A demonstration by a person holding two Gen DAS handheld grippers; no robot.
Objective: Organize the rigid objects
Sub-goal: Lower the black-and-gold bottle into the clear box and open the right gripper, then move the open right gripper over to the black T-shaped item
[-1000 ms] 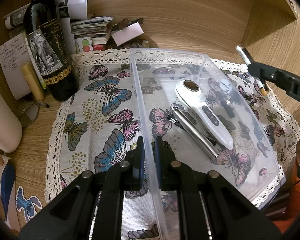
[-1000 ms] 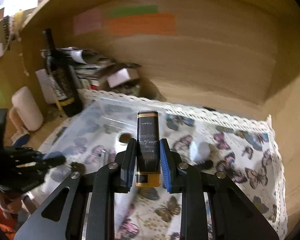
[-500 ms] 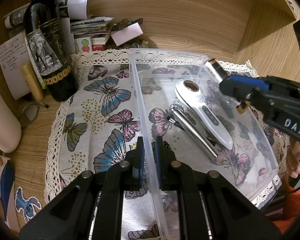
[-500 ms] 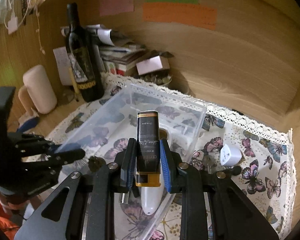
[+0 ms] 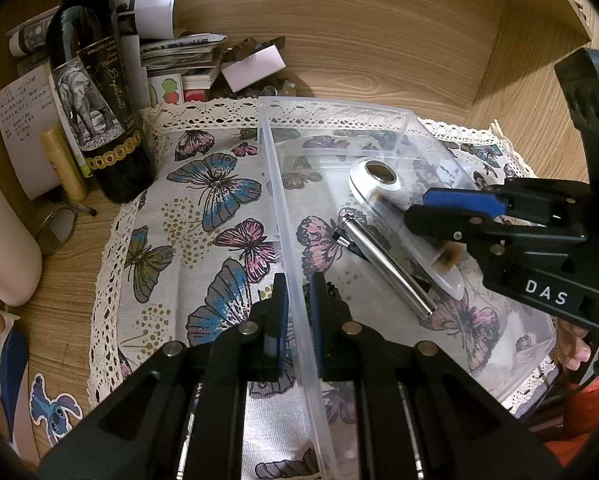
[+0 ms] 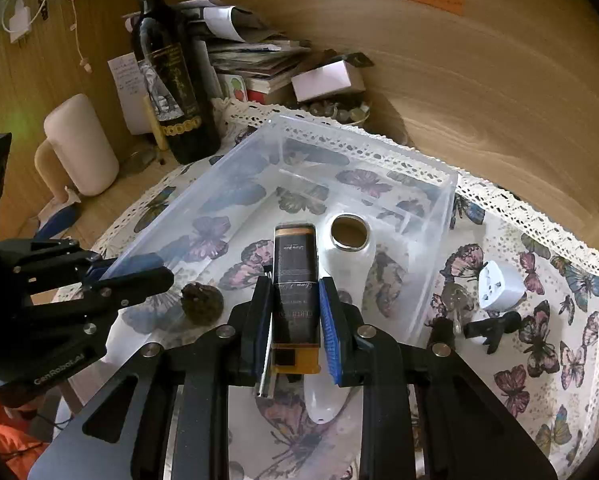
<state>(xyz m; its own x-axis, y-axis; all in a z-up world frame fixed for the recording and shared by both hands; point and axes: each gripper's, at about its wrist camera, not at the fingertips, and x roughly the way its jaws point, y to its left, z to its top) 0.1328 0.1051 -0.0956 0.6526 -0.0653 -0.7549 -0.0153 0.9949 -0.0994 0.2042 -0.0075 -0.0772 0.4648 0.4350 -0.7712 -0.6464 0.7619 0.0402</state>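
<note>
Counter (image 5: 83,240): you face a pale wood-grain top closed in by wooden walls.
Cloth (image 5: 203,216): a lace-edged butterfly print covers most of it.
On the cloth: a clear plastic bin (image 6: 439,240), a white plug adapter (image 6: 501,286).
On bare wood: a dark wine bottle (image 5: 99,120), a cream cylinder (image 6: 81,146), stacked papers (image 5: 179,52) at the back.

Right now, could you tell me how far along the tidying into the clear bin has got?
Done: a white handheld device and a silver metal tube already lie in the clear bin. In hand: the left gripper is clamped on the bin's wall, while the right gripper holds a black and gold tube above the bin. Left: a white plug adapter and a small black clip sit outside on the butterfly cloth.
</note>
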